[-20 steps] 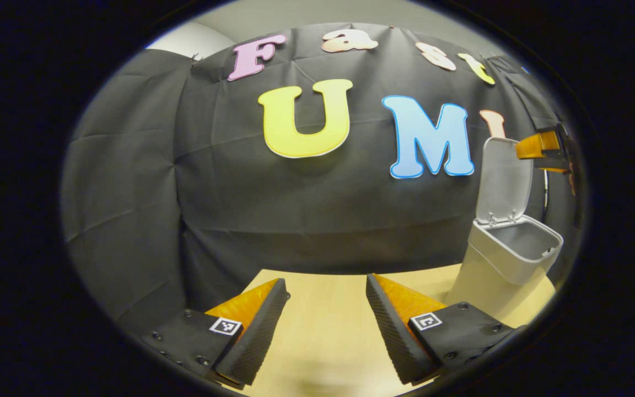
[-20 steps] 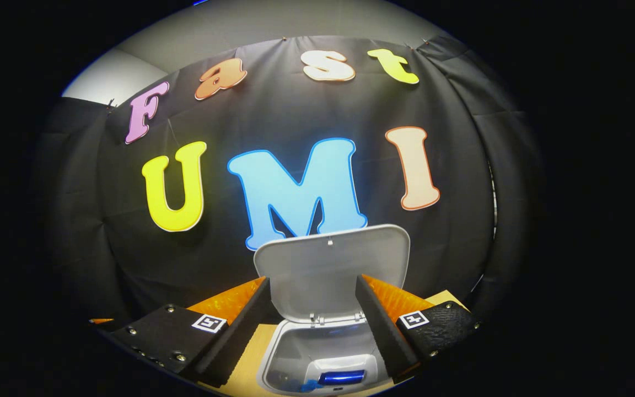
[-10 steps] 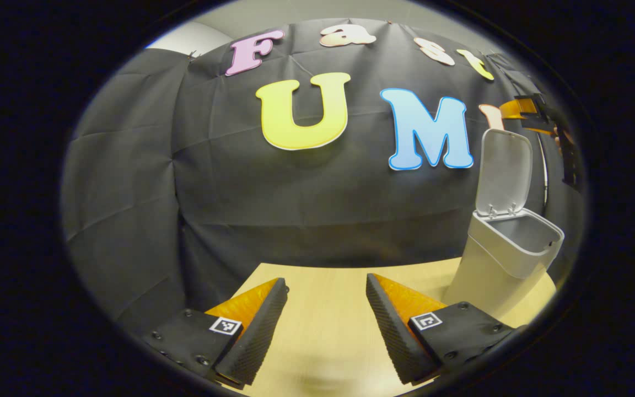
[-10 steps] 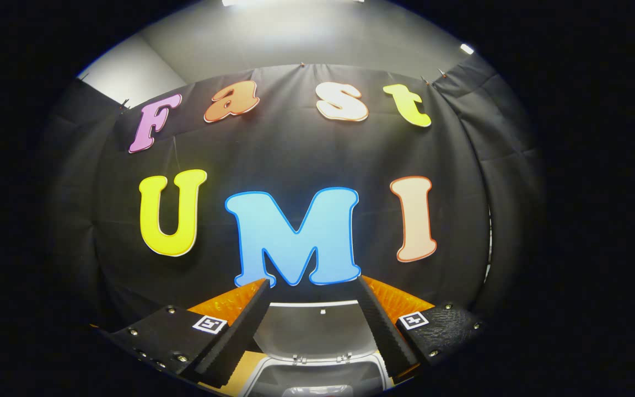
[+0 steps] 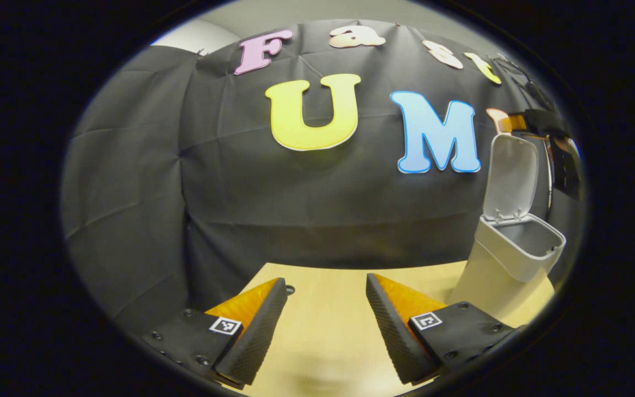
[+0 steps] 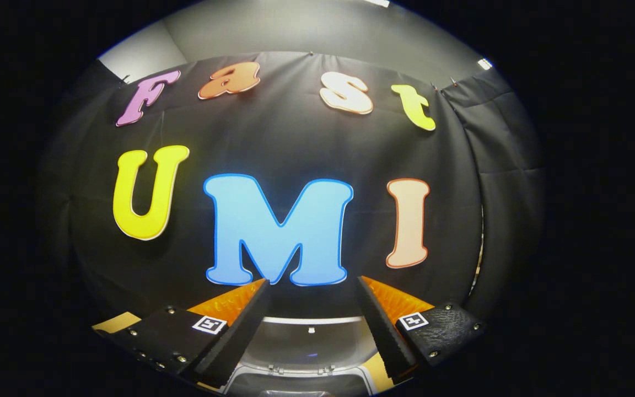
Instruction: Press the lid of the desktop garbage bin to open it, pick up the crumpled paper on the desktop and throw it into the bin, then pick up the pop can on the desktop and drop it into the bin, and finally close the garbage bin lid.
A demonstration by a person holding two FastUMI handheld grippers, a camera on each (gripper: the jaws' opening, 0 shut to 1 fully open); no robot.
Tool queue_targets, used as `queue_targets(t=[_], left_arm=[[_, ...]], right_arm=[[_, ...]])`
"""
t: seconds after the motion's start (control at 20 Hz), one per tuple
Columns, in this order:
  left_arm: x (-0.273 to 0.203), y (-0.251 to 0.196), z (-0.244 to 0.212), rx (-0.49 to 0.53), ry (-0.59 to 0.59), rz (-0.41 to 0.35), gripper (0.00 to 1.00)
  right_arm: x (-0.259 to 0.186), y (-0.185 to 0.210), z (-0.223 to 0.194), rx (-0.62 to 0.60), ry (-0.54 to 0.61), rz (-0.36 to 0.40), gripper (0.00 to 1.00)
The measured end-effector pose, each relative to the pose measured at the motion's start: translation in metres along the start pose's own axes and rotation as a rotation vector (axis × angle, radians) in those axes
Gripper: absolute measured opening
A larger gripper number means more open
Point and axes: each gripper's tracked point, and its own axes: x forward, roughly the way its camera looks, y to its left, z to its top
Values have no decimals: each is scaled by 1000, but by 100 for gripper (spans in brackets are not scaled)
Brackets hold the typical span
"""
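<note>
At the right end of the pale wooden counter [image 5: 328,331], the white plastic desktop garbage bin [image 5: 507,259] is seen standing with its white hinged lid [image 5: 511,176] raised upright. The right tongs [image 6: 312,306] are held spread and empty just above that lid's top edge; in the left gripper view they are glimpsed beside it [image 5: 538,124]. The left tongs [image 5: 326,325] are likewise spread, nothing pinched, low over bare counter and well apart from the bin. Closing looks to be the step in hand. A risk is judged here: if the lid is pushed hard from above or behind, the light bin could be tipped or slid along the counter; if struck off-centre, the lid may fail to latch. No brand or label can be read on the bin; small square coded markers are carried on the tongs.
</note>
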Motion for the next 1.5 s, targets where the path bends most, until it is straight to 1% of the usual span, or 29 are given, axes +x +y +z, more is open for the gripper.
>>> queue_targets(t=[0.05, 0.1, 0.2, 0.3, 0.35, 0.4, 0.55, 0.65, 0.7, 0.75, 0.85, 0.9, 1.05, 1.2, 1.3, 1.5], left_arm=[[-2, 2, 2, 2, -6, 1, 100], [-2, 4, 4, 5, -10, 0, 95], [-4, 5, 4, 4, -16, -4, 96], [-6, 2, 1, 0, -16, -12, 96], [-8, 0, 1, -2, -18, -18, 100], [-11, -2, 0, -3, -21, -25, 96], [-23, -14, 2, -1, -39, -57, 95], [-31, -18, 5, -3, -51, -68, 95], [-34, -20, 5, -4, -55, -75, 100], [-38, -22, 6, -5, -59, -78, 85], [-46, -25, 9, -3, -70, -82, 85], [-50, -25, 10, 1, -75, -82, 100], [-60, -23, 12, 5, -86, -79, 100], [-65, -19, 8, 1, -83, -68, 99], [-70, -16, 6, -3, -80, -59, 98], [-75, -9, 0, -5, -72, -47, 97]], right_arm=[[-1, -1, 2, 20, 0, 1, 98], [-4, -1, -3, 36, 23, 12, 98], [-15, -3, -7, 56, 36, 21, 99], [-31, -3, -13, 45, 56, 30, 99], [-42, -1, -17, 40, 72, 35, 99], [-51, -2, -22, 38, 88, 38, 98], [-85, -1, -47, 44, 151, 50, 98], [-98, 1, -64, 39, 187, 55, 98], [-104, 1, -73, 41, 201, 57, 98], [-106, 1, -85, 42, 222, 58, 98], [-113, 2, -114, 39, 283, 59, 98], [-117, 3, -128, 38, 311, 60, 98], [-124, 4, -149, 61, 314, 61, 99], [-128, 6, -173, 45, 358, 69, 99], [-132, 6, -176, 25, 348, 69, 99], [-133, 7, -179, 25, 318, 69, 99]])
